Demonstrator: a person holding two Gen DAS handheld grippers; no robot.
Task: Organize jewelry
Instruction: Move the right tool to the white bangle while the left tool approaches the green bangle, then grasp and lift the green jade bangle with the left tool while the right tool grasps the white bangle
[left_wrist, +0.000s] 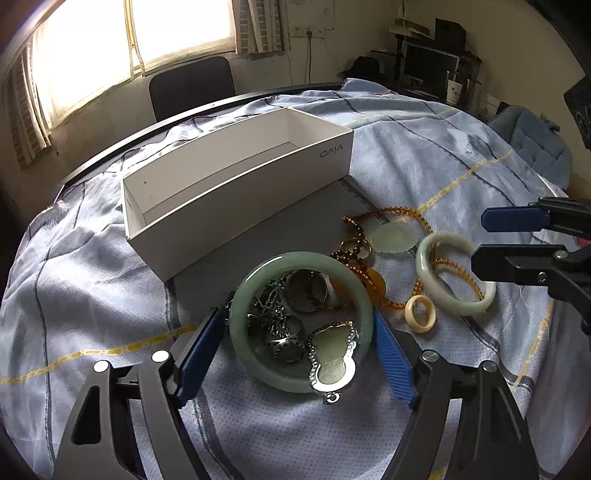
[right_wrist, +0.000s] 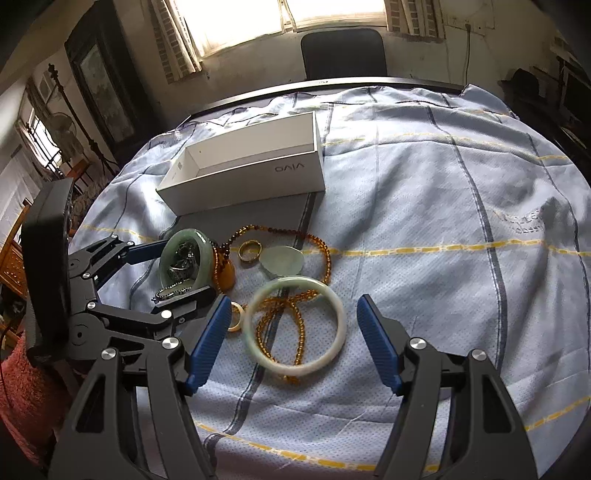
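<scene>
Jade bangles and amber beads beside an open white box (left_wrist: 236, 184).
A green bangle (left_wrist: 301, 321) rings silver pieces and a pendant (left_wrist: 332, 360); a paler bangle (right_wrist: 295, 326) overlies amber beads (right_wrist: 284, 314) near a small ring (left_wrist: 420, 314).

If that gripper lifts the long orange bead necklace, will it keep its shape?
Probably not. The bead necklace lies in loose loops, so likely floppy. It passes under the pale bangle, so lifting may drag that. Beads look glossy, perhaps slippery.
</scene>
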